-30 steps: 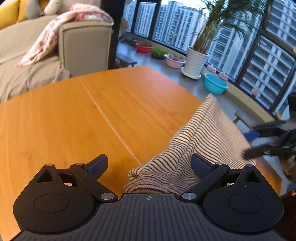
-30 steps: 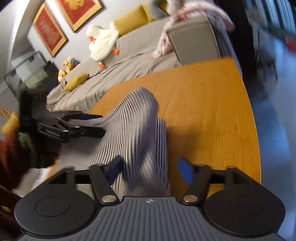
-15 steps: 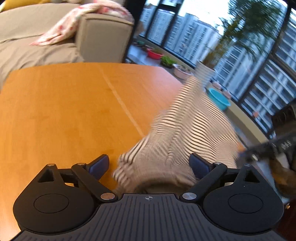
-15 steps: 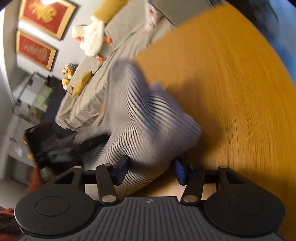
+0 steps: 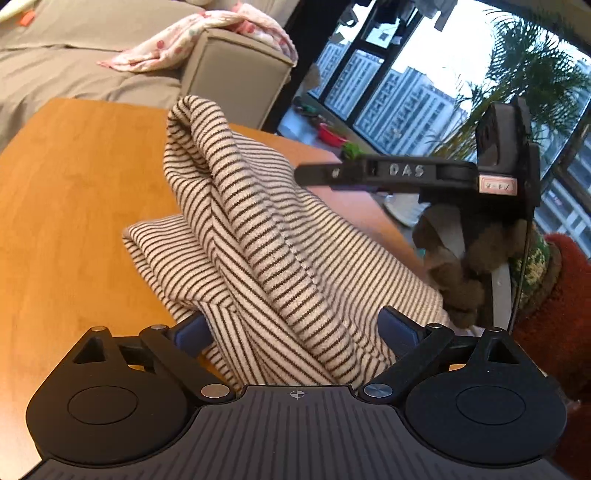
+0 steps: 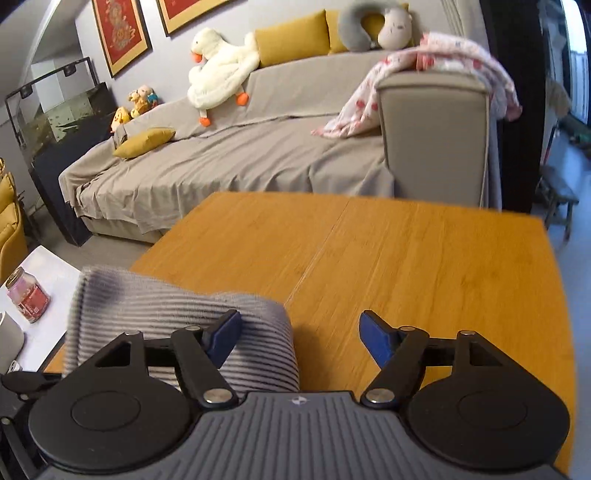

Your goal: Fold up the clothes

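Now the striped garment (image 5: 280,236) is being gathered on the worktop (image 6: 424,258). The right hand-held gripper (image 6: 299,338), just reopened, is spread with nothing between its jaws; the left hand-held gripper (image 5: 295,330) is spread around the cloth. The heap is best being flattened before the next fold is being made.

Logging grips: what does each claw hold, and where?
Right claw holds nothing. Left claw straddles the striped cloth, pads wide; no clear grip.

Home living room: big grey sofa (image 6: 236,155) with toy duck (image 6: 218,62), yellow pillows (image 6: 291,37), wall pictures (image 6: 120,33), wooden desk (image 6: 424,258).
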`<state>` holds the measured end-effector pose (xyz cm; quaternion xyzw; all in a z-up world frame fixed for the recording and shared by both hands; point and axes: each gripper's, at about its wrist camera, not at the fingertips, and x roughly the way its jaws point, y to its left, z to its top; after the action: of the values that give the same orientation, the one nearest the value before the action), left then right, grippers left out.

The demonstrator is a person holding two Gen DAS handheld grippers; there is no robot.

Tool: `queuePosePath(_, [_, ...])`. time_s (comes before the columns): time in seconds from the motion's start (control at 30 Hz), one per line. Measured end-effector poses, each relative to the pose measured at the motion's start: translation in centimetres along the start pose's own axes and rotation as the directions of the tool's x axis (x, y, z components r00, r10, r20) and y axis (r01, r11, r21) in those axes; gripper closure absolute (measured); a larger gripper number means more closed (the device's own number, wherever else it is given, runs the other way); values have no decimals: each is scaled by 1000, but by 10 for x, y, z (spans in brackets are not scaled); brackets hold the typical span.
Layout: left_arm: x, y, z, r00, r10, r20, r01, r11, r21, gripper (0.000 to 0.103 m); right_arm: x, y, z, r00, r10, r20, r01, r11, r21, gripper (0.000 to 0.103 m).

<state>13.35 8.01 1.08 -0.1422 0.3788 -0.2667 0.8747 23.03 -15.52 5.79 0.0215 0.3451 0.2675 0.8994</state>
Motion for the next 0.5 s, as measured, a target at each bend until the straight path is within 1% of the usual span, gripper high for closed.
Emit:
queuePosePath(0.07, [-9,2,5,1000,-13,6,13,1000,17,5,-20,0,-6,999,18,33,-17,1000,-24,11])
queuePosePath(0.1, [-16,3,8,1000,-6,26,5,1000,23,5,-30,1,-12,998,23,50,-21,999,-40,6])
queuePosePath(0.2, [-39,7,22,993,28,111,-31,999,27,5,-57,5,-39,995,15,98,-8,998,-66,4])
queuePosePath(0.27, [-48,11,37,985,31,168,-33,999,9,5,-68,11,-55,993,13,119,-6,998,-59,4])
queuePosePath(0.3, [-47,13,45,983,31,183,-32,999,0,5,-72,15,-62,992,16,127,-10,998,-54,4])
queuePosePath(0.33, [-42,16,52,982,32,184,-32,999,-4,6,-74,20,-66,991,26,135,-19,998,-53,4])
queuePosePath(0.37, [-36,18,58,984,33,177,-32,999,-5,9,-75,26,-70,989,38,143,-31,998,-53,4])
queuePosePath(0.4, [-27,21,63,987,29,159,-28,1000,-9,15,-76,32,-72,988,52,148,-44,997,-60,4])
queuePosePath(0.43, [-17,26,66,991,32,132,-29,999,-19,25,-77,38,-74,986,66,151,-55,996,-74,4])
queuePosePath(0.5, [2,35,71,996,49,80,-45,998,-47,26,-77,45,-74,985,82,151,-66,992,-109,4])
